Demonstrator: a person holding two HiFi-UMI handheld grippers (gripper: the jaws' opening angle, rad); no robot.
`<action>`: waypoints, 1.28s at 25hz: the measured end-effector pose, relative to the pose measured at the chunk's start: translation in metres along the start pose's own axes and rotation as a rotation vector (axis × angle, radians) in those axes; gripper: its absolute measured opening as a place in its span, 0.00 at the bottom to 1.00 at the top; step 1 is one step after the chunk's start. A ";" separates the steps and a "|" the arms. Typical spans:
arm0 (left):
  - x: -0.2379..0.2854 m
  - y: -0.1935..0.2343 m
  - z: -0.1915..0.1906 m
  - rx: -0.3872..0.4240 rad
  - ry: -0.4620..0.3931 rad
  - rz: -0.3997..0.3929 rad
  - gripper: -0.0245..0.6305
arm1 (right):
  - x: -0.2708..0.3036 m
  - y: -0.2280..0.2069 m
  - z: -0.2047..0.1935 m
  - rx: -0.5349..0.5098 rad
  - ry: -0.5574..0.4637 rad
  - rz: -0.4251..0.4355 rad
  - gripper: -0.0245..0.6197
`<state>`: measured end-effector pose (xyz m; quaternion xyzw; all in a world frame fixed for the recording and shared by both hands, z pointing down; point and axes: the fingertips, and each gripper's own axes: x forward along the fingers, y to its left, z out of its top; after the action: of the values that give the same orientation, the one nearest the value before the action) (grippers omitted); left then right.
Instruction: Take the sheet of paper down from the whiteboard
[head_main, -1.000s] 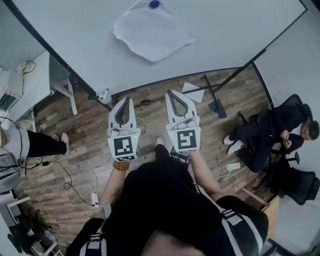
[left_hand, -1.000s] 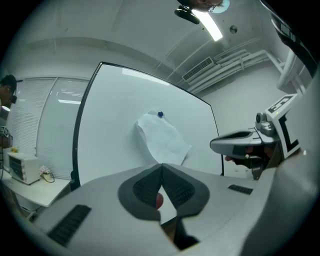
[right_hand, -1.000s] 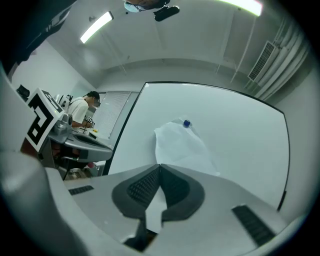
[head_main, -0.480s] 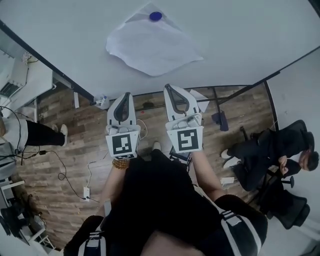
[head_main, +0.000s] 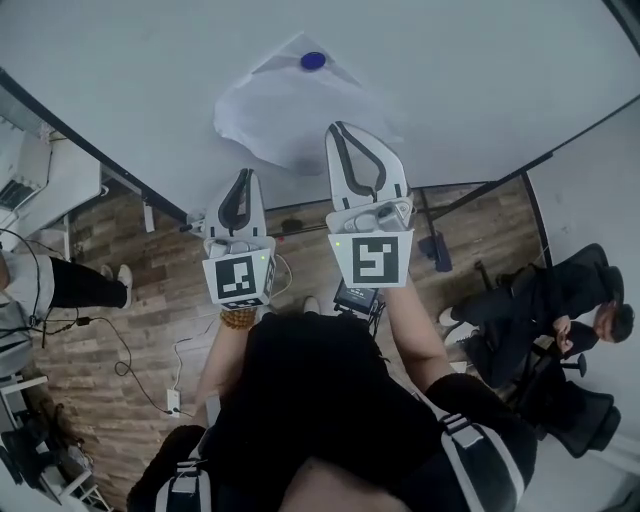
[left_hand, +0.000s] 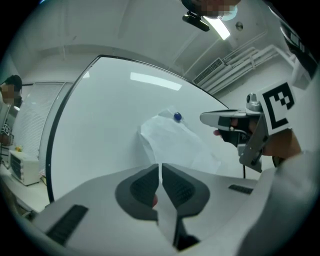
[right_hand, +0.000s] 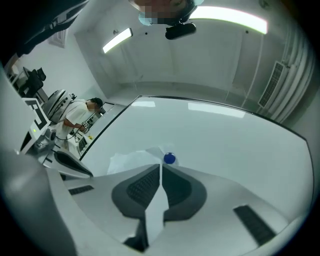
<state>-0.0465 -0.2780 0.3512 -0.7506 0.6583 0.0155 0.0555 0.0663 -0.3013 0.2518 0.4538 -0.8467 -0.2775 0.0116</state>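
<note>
While the creased white sheet of paper (head_main: 285, 125) hangs on the whiteboard (head_main: 450, 80), pinned by a blue magnet (head_main: 313, 61) at its top corner, left gripper (head_main: 242, 174) and right gripper (head_main: 338, 127) both closed, empty.

This is an office-like lab room. A large whiteboard (head_main: 480, 90) stands on a floor stand (head_main: 437, 248). Cables (head_main: 120, 350) trail over the wood-plank floor (head_main: 130, 300), and 1 person (head_main: 540, 290) sits in an office chair (head_main: 590, 380). There is a white desk (head_main: 70, 180), ceiling strip lights (right_hand: 230, 17) and a bench of equipment (right_hand: 35, 115).
</note>
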 end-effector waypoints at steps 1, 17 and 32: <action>0.004 0.000 0.002 -0.001 -0.007 -0.002 0.06 | 0.006 -0.004 0.003 -0.006 -0.008 -0.020 0.04; 0.019 0.002 0.004 -0.035 -0.025 -0.071 0.15 | 0.062 -0.020 0.029 -0.037 -0.119 -0.083 0.18; 0.032 0.007 0.005 -0.062 -0.029 -0.087 0.15 | 0.081 -0.023 0.024 -0.035 -0.116 -0.088 0.22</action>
<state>-0.0490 -0.3104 0.3424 -0.7795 0.6234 0.0444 0.0427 0.0299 -0.3629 0.2014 0.4736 -0.8201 -0.3184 -0.0419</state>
